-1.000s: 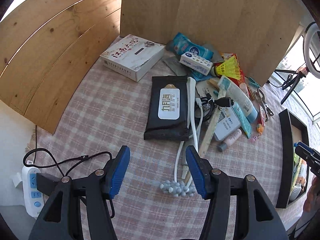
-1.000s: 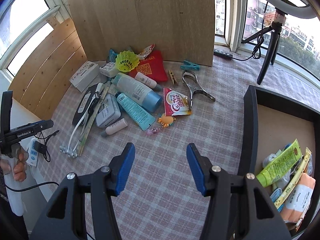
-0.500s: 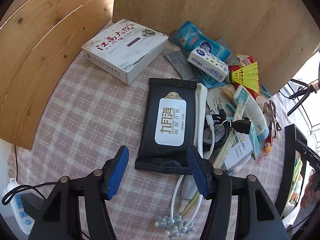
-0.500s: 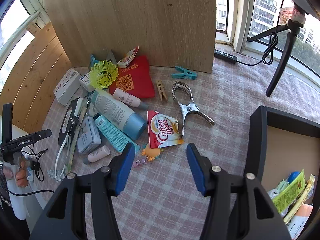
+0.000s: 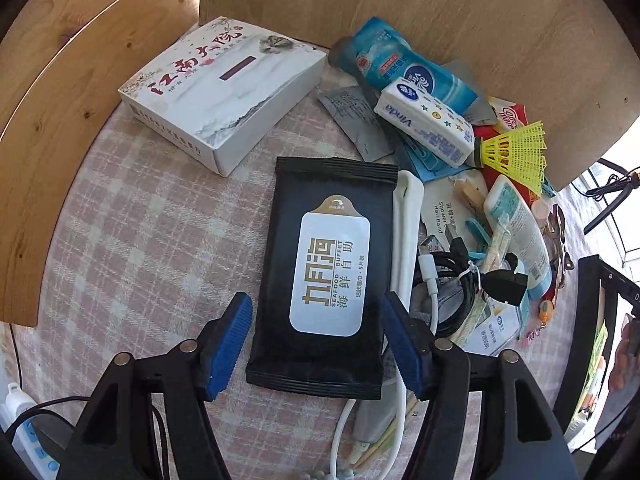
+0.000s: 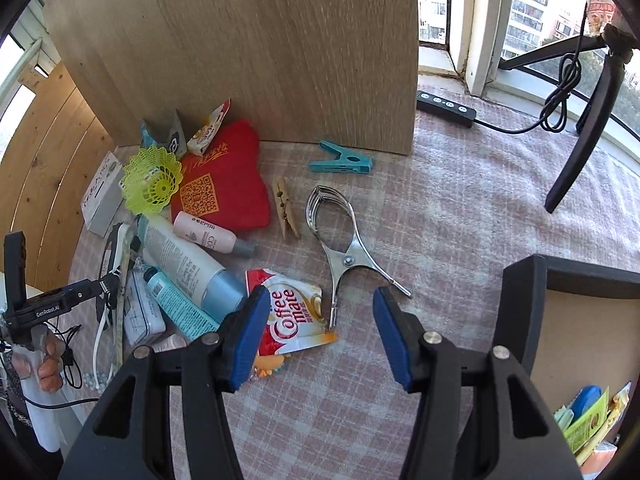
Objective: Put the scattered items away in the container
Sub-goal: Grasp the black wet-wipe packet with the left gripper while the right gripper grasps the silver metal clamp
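Note:
A black wet-wipes pack (image 5: pixel 328 272) lies flat on the checked cloth. My left gripper (image 5: pixel 316 308) straddles its near end, its jaws opening, and the pads stand clear of the pack's sides. My right gripper (image 6: pixel 320 300) is open above the cloth, with a Coffee mate sachet (image 6: pixel 296 316) by its left finger and the handle of a metal clamp (image 6: pixel 340 240) between the tips. The black container (image 6: pixel 520 300) stands at the right with several items inside. Scattered around are a white box (image 5: pixel 224 88), a yellow shuttlecock (image 6: pixel 154 180), a red pouch (image 6: pixel 224 184) and bottles.
Wooden boards (image 6: pixel 260 52) wall the back and left of the table. A teal peg (image 6: pixel 344 162) and a wooden peg (image 6: pixel 286 214) lie near the board. A black power strip (image 6: pixel 446 108) and a tripod leg (image 6: pixel 580 140) stand by the window. Coiled cables (image 5: pixel 448 280) lie right of the wipes.
My left gripper came forward and down until its fingers straddle the wipes pack, and its jaws widened. My right gripper moved forward over the sachet and clamp, leaving the container at the right edge.

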`<state>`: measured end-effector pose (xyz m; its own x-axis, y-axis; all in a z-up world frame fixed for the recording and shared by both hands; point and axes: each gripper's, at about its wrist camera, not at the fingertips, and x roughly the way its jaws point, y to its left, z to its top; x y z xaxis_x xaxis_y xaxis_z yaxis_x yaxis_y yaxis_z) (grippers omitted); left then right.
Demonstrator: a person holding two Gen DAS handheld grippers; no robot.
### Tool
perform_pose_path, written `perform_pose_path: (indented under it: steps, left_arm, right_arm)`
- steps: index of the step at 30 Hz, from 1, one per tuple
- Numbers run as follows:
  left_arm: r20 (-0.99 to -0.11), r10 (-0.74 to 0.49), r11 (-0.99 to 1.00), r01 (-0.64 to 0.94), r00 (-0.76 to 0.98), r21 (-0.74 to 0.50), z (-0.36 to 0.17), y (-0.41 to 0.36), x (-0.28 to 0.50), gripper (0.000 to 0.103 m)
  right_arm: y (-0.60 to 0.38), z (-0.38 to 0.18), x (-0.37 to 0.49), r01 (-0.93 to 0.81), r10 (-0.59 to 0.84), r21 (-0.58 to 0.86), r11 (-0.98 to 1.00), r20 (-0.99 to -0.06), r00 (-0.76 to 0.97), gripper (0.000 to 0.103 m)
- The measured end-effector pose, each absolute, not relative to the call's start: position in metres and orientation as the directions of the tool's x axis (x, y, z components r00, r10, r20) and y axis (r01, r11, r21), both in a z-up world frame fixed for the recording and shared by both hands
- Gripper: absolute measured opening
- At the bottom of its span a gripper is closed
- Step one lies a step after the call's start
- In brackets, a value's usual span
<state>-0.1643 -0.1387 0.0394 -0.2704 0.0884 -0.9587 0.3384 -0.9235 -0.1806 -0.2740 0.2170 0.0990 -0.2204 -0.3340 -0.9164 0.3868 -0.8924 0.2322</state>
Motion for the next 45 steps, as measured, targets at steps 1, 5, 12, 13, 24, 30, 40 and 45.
perform_pose_path:
  steps: [1,5,12,13,24,30,40,45]
  left_arm:
    - [-0.959,0.088,-0.923,0.339,-0.271,-0.180,0.040,-0.139,-0.165,0.064]
    - [-0.959,0.087,-0.928,0.328,-0.268,-0.176,0.042,-0.138,-0.171,0.064]
    - [-0.963,0.106,-0.929,0.321,-0.247,-0.185,0.032,-0.135,-0.178,0.067]
    - [-0.964,0.112,-0.929,0.320,-0.243,-0.188,0.030,-0.134,-0.179,0.068]
    - [-0.976,0.059,-0.928,0.349,-0.211,-0.132,0.017,-0.142,-0.186,0.072]
    - [-0.974,0.041,-0.933,0.341,-0.225,-0.118,0.016,-0.138,-0.184,0.074]
    - [-0.968,0.033,-0.936,0.331,-0.247,-0.117,0.024,-0.140,-0.181,0.072]
    - [-0.967,0.030,-0.937,0.331,-0.253,-0.116,0.025,-0.136,-0.178,0.069]
  right_arm:
    - [0.217,0.097,-0.279,0.383,-0.332,0.234,-0.894,-0.918,-0.215,0.053]
    - [0.217,0.090,-0.293,0.372,-0.324,0.233,-0.898,-0.924,-0.203,0.053]
    - [0.212,0.080,-0.302,0.374,-0.329,0.243,-0.895,-0.926,-0.186,0.053]
    - [0.211,0.078,-0.303,0.374,-0.329,0.244,-0.895,-0.927,-0.183,0.053]
    - [0.200,0.064,-0.315,0.388,-0.331,0.255,-0.886,-0.933,-0.143,0.053]
    - [0.197,0.054,-0.326,0.370,-0.327,0.261,-0.892,-0.937,-0.125,0.051]
    - [0.205,0.060,-0.337,0.350,-0.341,0.277,-0.895,-0.930,-0.135,0.039]
    - [0.193,0.047,-0.340,0.379,-0.304,0.238,-0.894,-0.945,-0.124,0.028]
